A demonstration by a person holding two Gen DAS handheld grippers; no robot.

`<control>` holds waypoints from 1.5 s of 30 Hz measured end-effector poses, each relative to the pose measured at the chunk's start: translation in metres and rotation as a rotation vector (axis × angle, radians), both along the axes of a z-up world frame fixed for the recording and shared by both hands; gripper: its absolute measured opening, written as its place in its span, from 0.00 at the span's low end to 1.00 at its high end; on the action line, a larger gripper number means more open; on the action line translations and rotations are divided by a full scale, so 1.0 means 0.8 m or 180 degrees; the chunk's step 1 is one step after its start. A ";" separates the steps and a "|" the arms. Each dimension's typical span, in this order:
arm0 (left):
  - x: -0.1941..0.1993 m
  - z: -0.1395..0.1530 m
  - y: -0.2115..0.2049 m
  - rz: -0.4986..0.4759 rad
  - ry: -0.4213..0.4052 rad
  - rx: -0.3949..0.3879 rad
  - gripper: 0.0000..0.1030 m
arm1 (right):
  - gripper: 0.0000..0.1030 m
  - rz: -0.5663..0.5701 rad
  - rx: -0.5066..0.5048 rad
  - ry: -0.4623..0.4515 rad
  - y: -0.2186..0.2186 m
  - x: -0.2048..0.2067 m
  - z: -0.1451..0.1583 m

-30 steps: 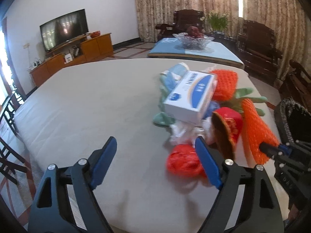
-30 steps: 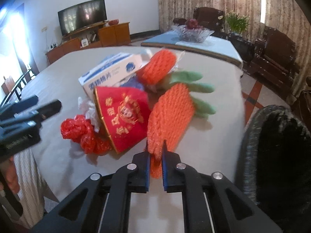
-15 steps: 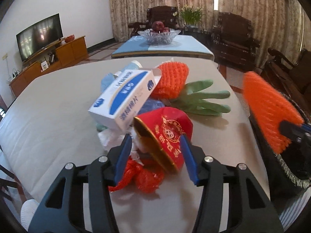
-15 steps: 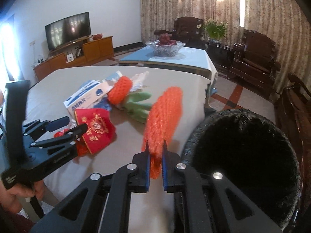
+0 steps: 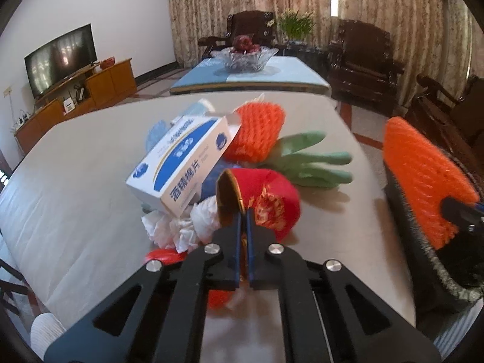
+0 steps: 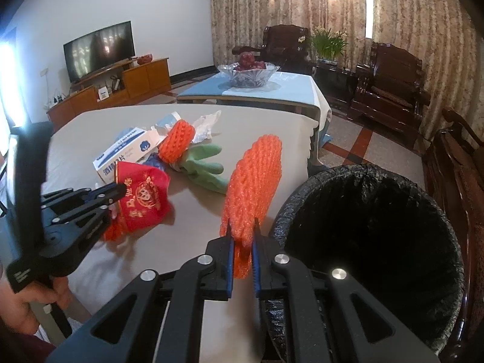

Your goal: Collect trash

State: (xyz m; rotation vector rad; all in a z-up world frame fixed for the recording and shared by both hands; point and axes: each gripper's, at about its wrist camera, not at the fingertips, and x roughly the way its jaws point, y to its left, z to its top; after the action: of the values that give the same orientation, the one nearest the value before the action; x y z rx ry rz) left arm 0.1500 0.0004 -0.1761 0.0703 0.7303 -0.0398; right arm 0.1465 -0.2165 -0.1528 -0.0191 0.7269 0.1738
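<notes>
My left gripper [image 5: 243, 216] is closing tight on a red-and-gold paper packet [image 5: 269, 202], and its gold edge sits pinched between the pads. From the right wrist view, that gripper [image 6: 119, 188] holds the packet [image 6: 142, 201] just above the table. My right gripper [image 6: 243, 236] is shut on an orange foam net [image 6: 254, 181], held upright beside the rim of a black-lined bin [image 6: 348, 171]. On the table lie a white-and-blue box [image 5: 184, 163], a second orange net [image 5: 257, 133], a green glove [image 5: 308, 160], crumpled tissue [image 5: 175, 228] and a red bag [image 5: 160, 255].
The beige table [image 5: 84, 175] ends at its right edge next to the bin [image 5: 447, 275]. Behind it stand a blue-covered table [image 6: 290, 90] with a glass fruit bowl [image 6: 248, 74], dark wooden chairs [image 6: 390, 81] and a TV [image 6: 98, 49]. A hand [image 6: 18, 305] grips the left tool.
The left gripper moved in over the red packet and shut on its gold edge. The right gripper lifted the orange net off the table and carried it to the bin's rim.
</notes>
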 end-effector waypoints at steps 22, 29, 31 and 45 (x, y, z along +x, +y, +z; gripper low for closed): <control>-0.010 0.071 -0.177 -0.1068 -0.0360 -0.0308 0.02 | 0.09 -0.1025 -0.0048 -0.0146 -0.164 -0.050 0.037; 0.005 0.053 -0.243 -0.1395 -0.0072 -0.0472 0.10 | 0.25 -0.1340 -0.0124 -0.0038 -0.204 -0.056 0.021; 0.005 0.049 -0.245 -0.1413 -0.0039 -0.0491 0.32 | 0.42 -0.1398 -0.0168 -0.0039 -0.207 -0.056 0.018; 0.011 0.056 -0.081 -0.0446 -0.0297 -0.0169 0.69 | 0.90 -0.1132 -0.0040 -0.0230 -0.145 -0.024 0.026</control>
State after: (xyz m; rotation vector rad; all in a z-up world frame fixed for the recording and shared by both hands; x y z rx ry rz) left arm 0.1588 -0.0647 -0.1310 0.0720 0.6298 -0.1885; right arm 0.1272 -0.3322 -0.1318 0.0912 0.6482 -0.1706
